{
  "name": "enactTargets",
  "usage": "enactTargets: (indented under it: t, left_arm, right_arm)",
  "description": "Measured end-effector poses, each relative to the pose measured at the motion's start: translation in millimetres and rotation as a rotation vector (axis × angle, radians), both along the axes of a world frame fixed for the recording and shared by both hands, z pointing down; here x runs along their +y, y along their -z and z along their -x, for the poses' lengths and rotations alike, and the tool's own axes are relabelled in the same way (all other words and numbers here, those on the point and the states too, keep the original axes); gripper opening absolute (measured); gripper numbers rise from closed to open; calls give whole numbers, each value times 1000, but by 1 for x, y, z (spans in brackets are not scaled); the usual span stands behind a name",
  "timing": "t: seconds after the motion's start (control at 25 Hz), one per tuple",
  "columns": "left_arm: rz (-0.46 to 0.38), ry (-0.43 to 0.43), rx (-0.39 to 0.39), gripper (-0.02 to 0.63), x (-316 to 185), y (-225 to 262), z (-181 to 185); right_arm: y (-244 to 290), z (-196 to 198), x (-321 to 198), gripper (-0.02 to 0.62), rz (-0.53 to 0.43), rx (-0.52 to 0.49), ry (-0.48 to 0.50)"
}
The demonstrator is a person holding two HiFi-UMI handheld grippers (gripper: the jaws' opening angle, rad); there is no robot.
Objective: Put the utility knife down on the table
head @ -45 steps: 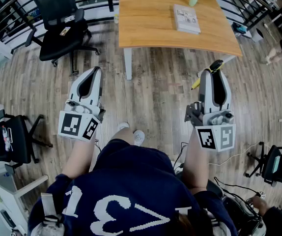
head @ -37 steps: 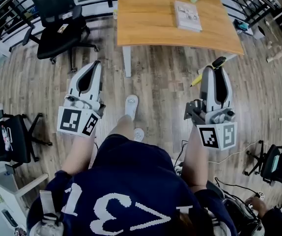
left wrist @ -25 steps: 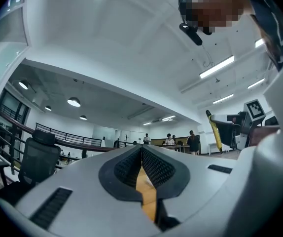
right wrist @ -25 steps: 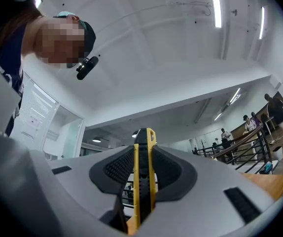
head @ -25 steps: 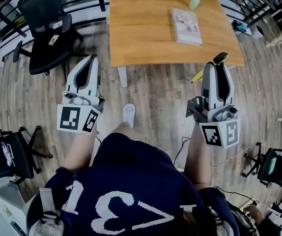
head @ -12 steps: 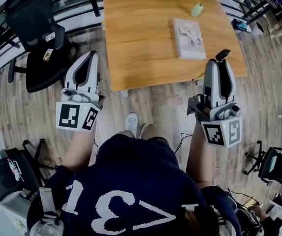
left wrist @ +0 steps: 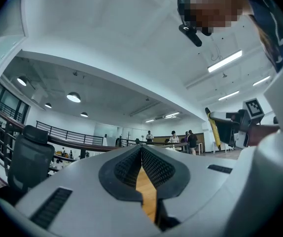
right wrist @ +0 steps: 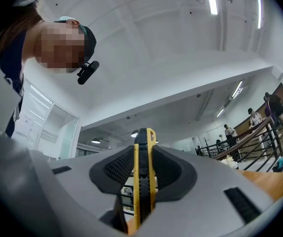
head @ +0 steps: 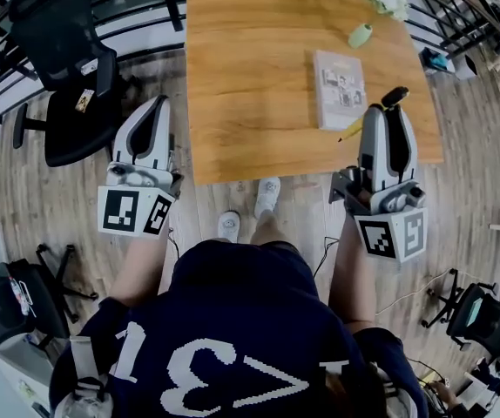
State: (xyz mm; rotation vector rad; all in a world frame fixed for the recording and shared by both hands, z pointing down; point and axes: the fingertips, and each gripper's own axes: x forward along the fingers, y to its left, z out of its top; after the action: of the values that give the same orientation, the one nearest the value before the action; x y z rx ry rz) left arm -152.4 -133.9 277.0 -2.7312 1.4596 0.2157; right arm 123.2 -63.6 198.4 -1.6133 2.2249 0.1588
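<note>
Here, my right gripper is clamped on the utility knife, whose yellow-and-black body stands upright between the ribbed black pads; no brand or lettering can be read on it. In the head view the knife's black end juts past the jaw tips and its yellow end shows on their left, over the near right corner of the wooden table, just beside a pale book (cover print too small to read). My left gripper sits off the table's left edge with its jaws brought together on nothing; only a thin slit of orange tabletop shows between them in the left gripper view. Each gripper's cube bears black-and-white square markers, not words. Large white figures on my dark blue shirt appear to include "31". Farther back on the table lie a small green object and a crumpled white thing. A black office chair stands to the left.
</note>
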Motion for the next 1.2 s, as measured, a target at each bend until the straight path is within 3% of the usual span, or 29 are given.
enactTargets:
  t: [0.4,0.68,1.0,1.2]
  left_arm:
    - [-29,146,-2,15,-86,14,-48]
    - [10,236,-18,15,-119,0,-72]
    - [81,222,-39,15,-151,-36,-87]
    - [146,168,-43,15,-166,-69,-93]
  right_arm:
    - [14,-64,-120,124,-21,6,126]
    - [-5,-84,-186,124,27,-4,221]
    - [-85,-67,-235,124,233,25,249]
    - [-166,-43,-247,124,423,3,264]
